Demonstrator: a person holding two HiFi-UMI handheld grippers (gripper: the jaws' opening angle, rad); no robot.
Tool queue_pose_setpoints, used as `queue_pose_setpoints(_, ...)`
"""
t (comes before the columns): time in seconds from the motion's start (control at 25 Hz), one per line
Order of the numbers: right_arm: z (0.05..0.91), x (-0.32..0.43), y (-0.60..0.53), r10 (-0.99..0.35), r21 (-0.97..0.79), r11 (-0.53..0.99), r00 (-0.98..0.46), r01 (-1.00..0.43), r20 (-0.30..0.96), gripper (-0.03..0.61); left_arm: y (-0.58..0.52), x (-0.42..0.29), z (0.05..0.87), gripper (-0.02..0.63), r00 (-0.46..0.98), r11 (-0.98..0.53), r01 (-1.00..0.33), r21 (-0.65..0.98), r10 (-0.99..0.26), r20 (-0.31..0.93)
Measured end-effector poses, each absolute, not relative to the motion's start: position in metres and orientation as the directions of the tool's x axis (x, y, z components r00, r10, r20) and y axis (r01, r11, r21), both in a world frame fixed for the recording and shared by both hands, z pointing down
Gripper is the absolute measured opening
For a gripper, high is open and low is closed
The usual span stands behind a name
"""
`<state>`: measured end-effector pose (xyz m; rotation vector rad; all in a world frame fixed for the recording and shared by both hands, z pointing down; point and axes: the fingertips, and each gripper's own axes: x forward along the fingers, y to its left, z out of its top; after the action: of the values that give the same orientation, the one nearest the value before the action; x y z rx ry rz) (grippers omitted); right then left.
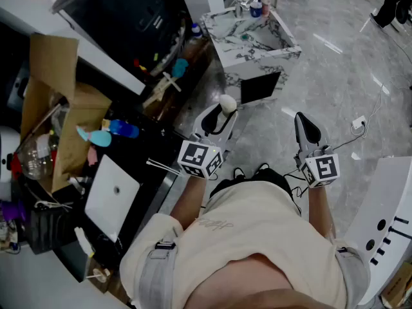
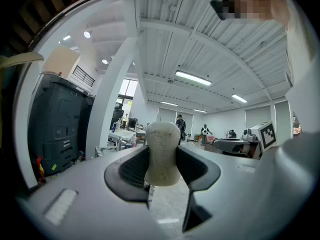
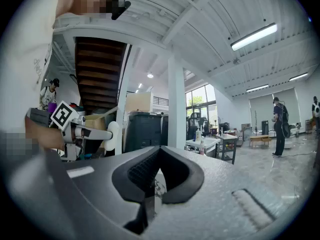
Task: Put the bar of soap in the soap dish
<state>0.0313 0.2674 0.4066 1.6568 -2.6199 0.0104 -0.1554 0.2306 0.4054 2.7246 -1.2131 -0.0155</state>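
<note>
Left gripper (image 1: 217, 118) pinches the pale soap bar (image 2: 161, 151); right gripper (image 1: 307, 131) is pressed together, empty. Best carried level, with a firm grip.

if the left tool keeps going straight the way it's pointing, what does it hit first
Probably the marble-patterned stand ahead. The left tool, shut on the bar of soap, points roughly at it, and nothing nearer shows in that line. Depth is unclear, so it might pass just beside it.
</note>
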Motion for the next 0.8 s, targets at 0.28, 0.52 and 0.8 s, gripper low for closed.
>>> queue_pose_setpoints(0.28, 0.389, 0.053, 0.256, -0.900, 0.044, 0.435, -0.436, -0.899, -0.017, -0.002, 0.223, -0.137, 0.393, 0.195, 0.672, -0.659, -0.737, 0.151, -0.739, 0.051)
queue_pose_setpoints(0.52, 0.393, 0.067, 0.249, -0.890, 0.067, 0.454, -0.456, -0.888, -0.015, -0.002, 0.215, -0.122, 0.381, 0.193, 0.669, -0.657, -0.739, 0.150, -0.743, 0.038)
queue_pose_setpoints(0.8, 0.413, 0.099, 0.255, -0.889, 0.037, 0.457, -0.457, -0.889, 0.022, 0.000, 0.202, -0.110, 0.379, 0.195, 0.647, -0.637, -0.759, 0.136, -0.761, 0.044)
